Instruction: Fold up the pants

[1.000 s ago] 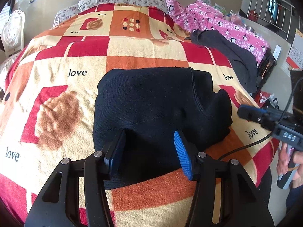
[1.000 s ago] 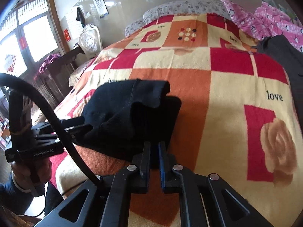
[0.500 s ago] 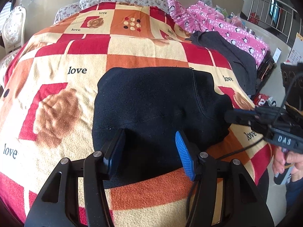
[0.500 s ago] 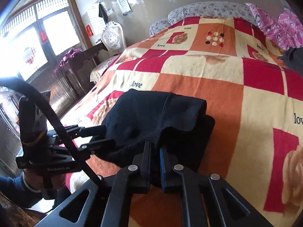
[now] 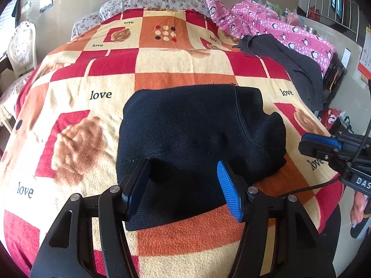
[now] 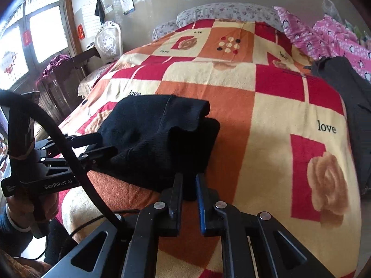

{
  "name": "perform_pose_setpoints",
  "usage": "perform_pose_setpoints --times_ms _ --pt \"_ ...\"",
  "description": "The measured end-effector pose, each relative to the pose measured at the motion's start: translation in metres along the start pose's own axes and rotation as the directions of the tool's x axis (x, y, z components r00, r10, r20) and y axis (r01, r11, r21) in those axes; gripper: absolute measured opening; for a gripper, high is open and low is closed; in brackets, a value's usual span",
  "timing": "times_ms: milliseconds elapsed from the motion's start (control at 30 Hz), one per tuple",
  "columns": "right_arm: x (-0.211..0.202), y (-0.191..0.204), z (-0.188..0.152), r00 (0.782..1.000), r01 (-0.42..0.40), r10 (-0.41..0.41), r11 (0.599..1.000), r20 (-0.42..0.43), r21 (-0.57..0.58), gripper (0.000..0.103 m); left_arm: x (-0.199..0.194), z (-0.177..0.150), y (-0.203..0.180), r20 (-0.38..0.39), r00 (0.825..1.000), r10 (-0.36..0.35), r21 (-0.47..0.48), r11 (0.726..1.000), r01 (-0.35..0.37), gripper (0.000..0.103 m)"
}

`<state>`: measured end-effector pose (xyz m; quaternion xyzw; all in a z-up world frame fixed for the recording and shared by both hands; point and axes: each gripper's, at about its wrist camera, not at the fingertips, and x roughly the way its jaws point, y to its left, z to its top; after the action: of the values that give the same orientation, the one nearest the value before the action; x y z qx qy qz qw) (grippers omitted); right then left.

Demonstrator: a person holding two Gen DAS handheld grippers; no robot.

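Pants (image 5: 197, 139) lie folded; left hand-held gripper (image 5: 183, 187) gapes empty, right hand-held gripper (image 6: 188, 187) nearly closed, grip unclear.

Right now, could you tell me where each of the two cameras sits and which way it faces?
Left wrist: rides on the left gripper at the bed's near edge, looking along the patterned blanket toward the pillows, over the folded black pants; its open fingers frame the fabric, and the right gripper shows at right.
Right wrist: rides on the right gripper, looking across the bed toward the windows; its nearly closed fingers sit at the pants' corner, and the left gripper shows at left.
Shared: pants, blanket, dark grey garment.
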<state>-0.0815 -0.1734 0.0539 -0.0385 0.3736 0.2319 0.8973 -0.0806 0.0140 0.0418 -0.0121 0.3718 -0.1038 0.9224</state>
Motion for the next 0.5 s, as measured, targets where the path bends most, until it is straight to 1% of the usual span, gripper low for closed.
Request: perform_pose_setpoints --times_ms 67,133,233,300,367,400,433,467,500 --pt "-0.005 0.005 0.005 1.0 -0.008 0.007 1.0 0.03 0.016 0.041 -0.006 0.002 0.003 0.018 1.0 0.012 0.003 1.0 -0.013 0.059" --pt "-0.008 0.008 0.011 0.998 -0.021 0.018 0.999 0.063 0.042 0.048 -0.014 0.005 0.009 0.041 0.999 0.024 -0.009 1.0 -0.024 0.059" --pt "-0.004 0.012 0.022 0.995 -0.059 0.05 0.994 0.09 0.094 0.049 -0.019 0.01 0.023 0.051 0.999 0.011 -0.052 0.999 -0.008 0.059" --pt "0.008 0.02 0.032 0.996 -0.054 0.046 0.994 0.081 0.1 0.049 -0.02 0.014 0.034 0.053 0.999 0.006 -0.09 0.996 -0.001 0.059" --pt "0.025 0.029 0.041 0.997 -0.031 0.026 0.997 0.067 0.073 0.049 -0.017 0.017 0.043 0.041 0.999 0.012 -0.116 0.993 -0.008 0.06" --pt "0.033 0.031 0.042 0.999 -0.006 0.003 0.998 0.053 0.058 0.049 -0.016 0.018 0.047 0.033 0.999 0.016 -0.123 0.992 -0.012 0.06" --pt "0.043 0.032 0.041 0.999 0.045 -0.046 0.998 0.021 0.037 0.049 -0.014 0.018 0.05 0.028 0.999 0.021 -0.127 0.992 -0.017 0.06" --pt "0.053 0.031 0.038 0.994 0.109 -0.108 0.994 -0.025 0.02 0.049 -0.012 0.017 0.053 0.024 0.999 0.031 -0.13 0.991 -0.028 0.06" --pt "0.06 0.028 0.031 0.989 0.137 -0.136 0.99 -0.065 0.016 0.049 -0.011 0.016 0.056 0.02 0.999 0.043 -0.131 0.991 -0.04 0.06"
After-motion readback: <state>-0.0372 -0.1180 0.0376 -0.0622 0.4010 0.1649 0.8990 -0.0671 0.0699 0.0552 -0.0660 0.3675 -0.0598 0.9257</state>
